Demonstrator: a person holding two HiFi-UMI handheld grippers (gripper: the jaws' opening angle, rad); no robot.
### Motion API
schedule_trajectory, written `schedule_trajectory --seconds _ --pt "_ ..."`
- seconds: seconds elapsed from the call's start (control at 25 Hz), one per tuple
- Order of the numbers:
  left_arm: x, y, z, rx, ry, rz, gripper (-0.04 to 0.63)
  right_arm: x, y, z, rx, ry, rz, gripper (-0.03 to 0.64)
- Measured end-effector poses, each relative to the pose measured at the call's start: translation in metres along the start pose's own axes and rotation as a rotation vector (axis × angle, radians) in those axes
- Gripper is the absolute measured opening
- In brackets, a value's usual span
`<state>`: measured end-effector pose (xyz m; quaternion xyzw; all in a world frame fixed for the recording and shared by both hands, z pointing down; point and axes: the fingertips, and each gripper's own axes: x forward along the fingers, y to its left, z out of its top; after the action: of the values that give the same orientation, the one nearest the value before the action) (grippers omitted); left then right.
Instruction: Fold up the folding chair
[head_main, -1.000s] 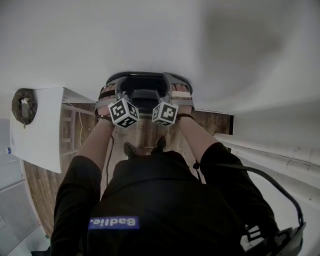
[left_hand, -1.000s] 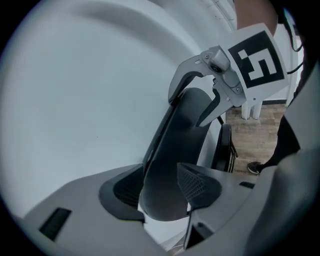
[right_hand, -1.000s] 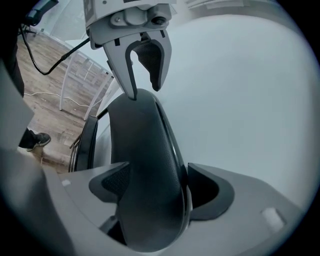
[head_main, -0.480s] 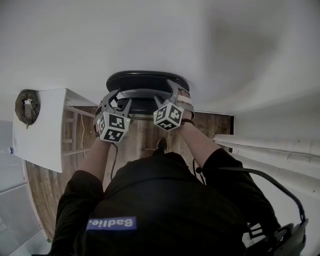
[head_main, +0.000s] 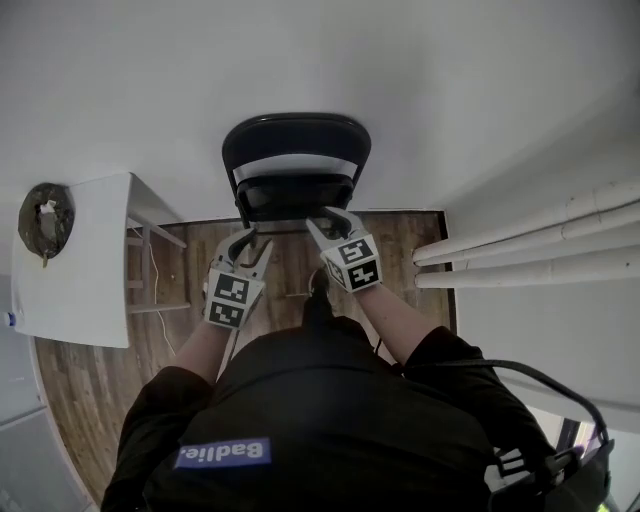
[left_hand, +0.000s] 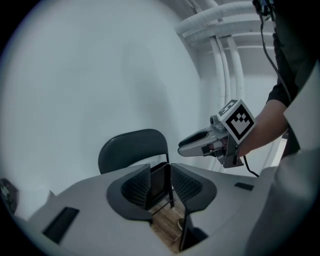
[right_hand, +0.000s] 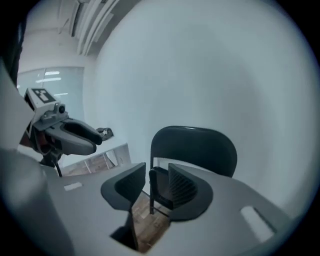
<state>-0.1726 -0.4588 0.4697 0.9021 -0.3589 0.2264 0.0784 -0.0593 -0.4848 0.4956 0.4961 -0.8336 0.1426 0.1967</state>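
Both tools are hovering clear of the black metal folding chair (head_main: 295, 135); left tool (head_main: 252, 242) and right tool (head_main: 325, 218) are gaping narrowly, jaws having just been closing, grasping nothing.

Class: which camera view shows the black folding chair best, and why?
The right gripper view: the folding chair is largest, its backrest whole, seen from the front. The head view shows it small and foreshortened from above; the left gripper view shows the backrest, the rest mostly hidden.
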Motion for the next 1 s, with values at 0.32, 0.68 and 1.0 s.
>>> schedule_trajectory --seconds 0.32,0.68,1.0 --pt "-0.101 -0.060 -0.025 -0.122 -0.078 -0.148 0.052 -0.103 0.102 -0.028 0.104 -0.029 -0.007 0.020" --pt "-0.159 -0.146 -0.012 -0.145 -0.247 -0.236 0.005 -0.186 0.160 -0.053 0.075 -0.088 0.132 0.002" --pt "-0.160 -0.196 0.009 -0.141 -0.278 -0.225 0.005 -0.232 0.152 -0.059 0.082 -0.150 0.247 0.002"
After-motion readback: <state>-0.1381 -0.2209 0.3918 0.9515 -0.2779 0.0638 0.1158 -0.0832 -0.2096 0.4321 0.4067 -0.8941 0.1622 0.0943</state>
